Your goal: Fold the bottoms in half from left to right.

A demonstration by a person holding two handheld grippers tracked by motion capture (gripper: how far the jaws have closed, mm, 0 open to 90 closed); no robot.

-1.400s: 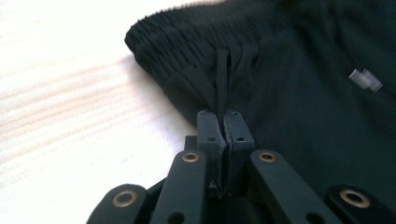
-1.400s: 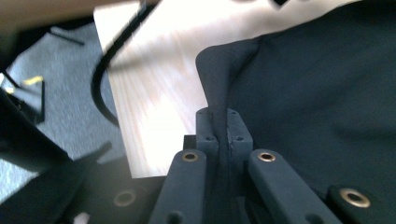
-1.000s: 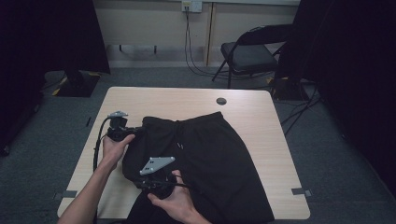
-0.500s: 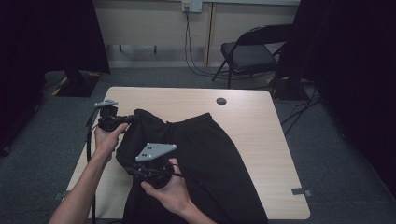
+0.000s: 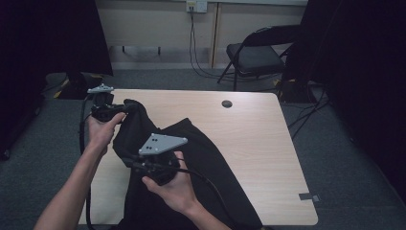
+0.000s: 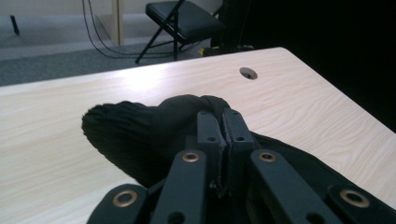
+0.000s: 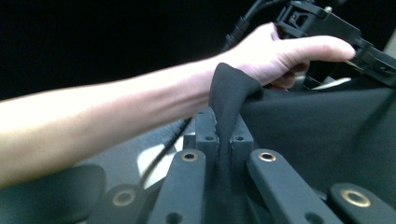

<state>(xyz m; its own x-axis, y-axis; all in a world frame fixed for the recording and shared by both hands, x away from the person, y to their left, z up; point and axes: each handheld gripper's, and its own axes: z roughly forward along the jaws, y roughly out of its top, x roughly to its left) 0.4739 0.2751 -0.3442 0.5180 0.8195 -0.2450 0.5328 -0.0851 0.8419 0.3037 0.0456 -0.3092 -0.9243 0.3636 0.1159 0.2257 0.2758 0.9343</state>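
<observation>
The black garment [image 5: 191, 158] lies on the table [image 5: 258, 143] toward its left, its corner lifted, both the left gripper [image 6: 223, 122] and right gripper [image 7: 223, 122] clamped on cloth, so both should probably rise evenly, keeping the fold taut.

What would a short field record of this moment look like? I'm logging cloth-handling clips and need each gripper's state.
surface: light wooden table with a round cable hole
item: black garment, bunched at its left end
left gripper: shut on a fold of the garment
right gripper: shut on a pinched ridge of the garment
background: folding chair on the grey carpet behind the table
</observation>
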